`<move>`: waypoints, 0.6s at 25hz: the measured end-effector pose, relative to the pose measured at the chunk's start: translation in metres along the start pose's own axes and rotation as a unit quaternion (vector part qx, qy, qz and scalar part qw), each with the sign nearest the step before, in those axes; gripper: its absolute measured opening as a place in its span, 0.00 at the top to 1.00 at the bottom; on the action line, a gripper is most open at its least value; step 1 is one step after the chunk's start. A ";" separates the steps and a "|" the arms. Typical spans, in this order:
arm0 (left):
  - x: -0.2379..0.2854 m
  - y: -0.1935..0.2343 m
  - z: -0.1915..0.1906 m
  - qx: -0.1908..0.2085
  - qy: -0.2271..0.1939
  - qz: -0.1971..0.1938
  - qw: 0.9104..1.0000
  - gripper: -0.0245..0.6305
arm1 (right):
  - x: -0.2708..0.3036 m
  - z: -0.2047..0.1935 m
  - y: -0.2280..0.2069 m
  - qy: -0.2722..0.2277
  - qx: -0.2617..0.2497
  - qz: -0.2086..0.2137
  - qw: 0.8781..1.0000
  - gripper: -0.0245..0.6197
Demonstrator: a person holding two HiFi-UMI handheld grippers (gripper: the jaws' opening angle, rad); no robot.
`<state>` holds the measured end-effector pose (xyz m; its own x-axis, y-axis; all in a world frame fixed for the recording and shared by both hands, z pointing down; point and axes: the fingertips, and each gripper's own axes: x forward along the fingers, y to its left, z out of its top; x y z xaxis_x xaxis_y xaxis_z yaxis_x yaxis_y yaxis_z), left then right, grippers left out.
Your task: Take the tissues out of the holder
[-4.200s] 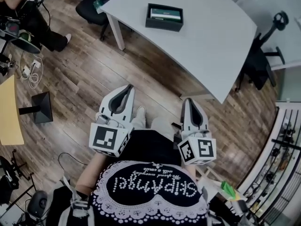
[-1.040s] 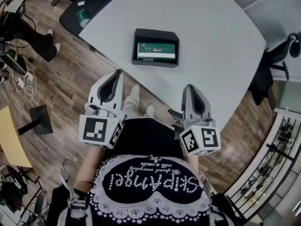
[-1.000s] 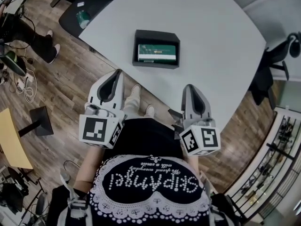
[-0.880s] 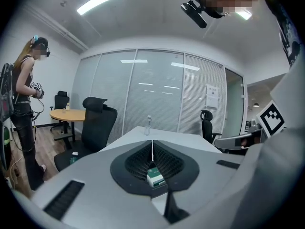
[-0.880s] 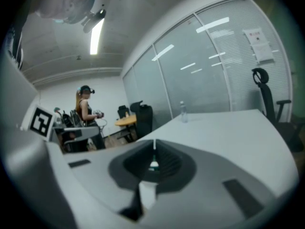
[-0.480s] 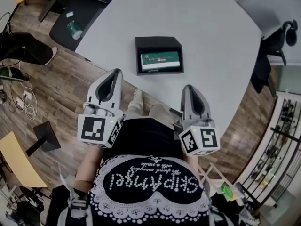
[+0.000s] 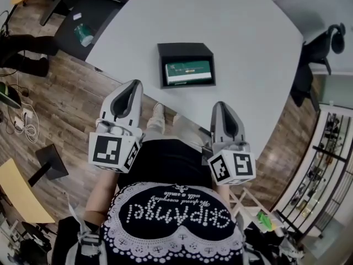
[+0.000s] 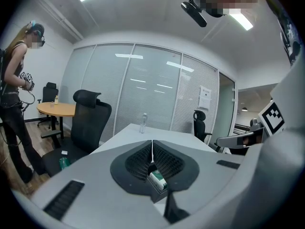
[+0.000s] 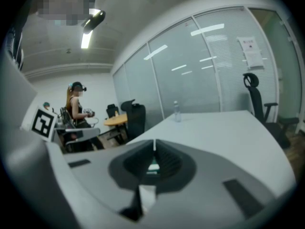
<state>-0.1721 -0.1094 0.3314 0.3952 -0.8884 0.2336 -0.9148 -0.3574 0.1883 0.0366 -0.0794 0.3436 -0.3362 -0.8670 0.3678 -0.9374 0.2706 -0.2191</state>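
Note:
A black open-topped holder (image 7: 186, 64) sits on the white table (image 7: 248, 32), with a green tissue pack (image 7: 189, 72) lying flat inside it. Both grippers hover short of the table's near edge, in front of the person's body. My left gripper (image 7: 134, 84) points at the holder's left side, jaws shut with nothing in them. My right gripper (image 7: 219, 105) is to the holder's lower right, also shut and holding nothing. In the left gripper view the tissue pack (image 8: 157, 179) shows just below the closed jaws' tips (image 8: 152, 142). The right gripper view gives only a blurred glimpse of the pack (image 9: 152, 167).
A clear bottle (image 8: 143, 123) stands at the table's far end. Black office chairs flank the table at its left (image 7: 83, 21) and right (image 7: 309, 65). Another person (image 8: 14, 104) stands by a round wooden table (image 8: 57, 109). Wire shelving (image 7: 325, 170) lines the right wall.
The person has walked up to the table, so the holder now lies much nearer the grippers than four seconds ago. Both grippers stayed shut and level.

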 end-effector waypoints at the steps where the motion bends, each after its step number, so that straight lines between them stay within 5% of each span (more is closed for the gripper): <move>1: -0.001 0.000 0.000 -0.001 -0.001 0.000 1.000 0.92 | 0.000 0.000 0.001 0.001 -0.001 0.000 1.000 0.91; 15: 0.005 -0.008 0.003 0.005 -0.004 0.001 1.000 0.92 | 0.004 -0.002 -0.010 0.000 0.002 0.008 1.000 0.91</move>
<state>-0.1631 -0.1120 0.3283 0.3919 -0.8919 0.2256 -0.9167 -0.3579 0.1774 0.0441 -0.0846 0.3492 -0.3505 -0.8632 0.3635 -0.9319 0.2825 -0.2276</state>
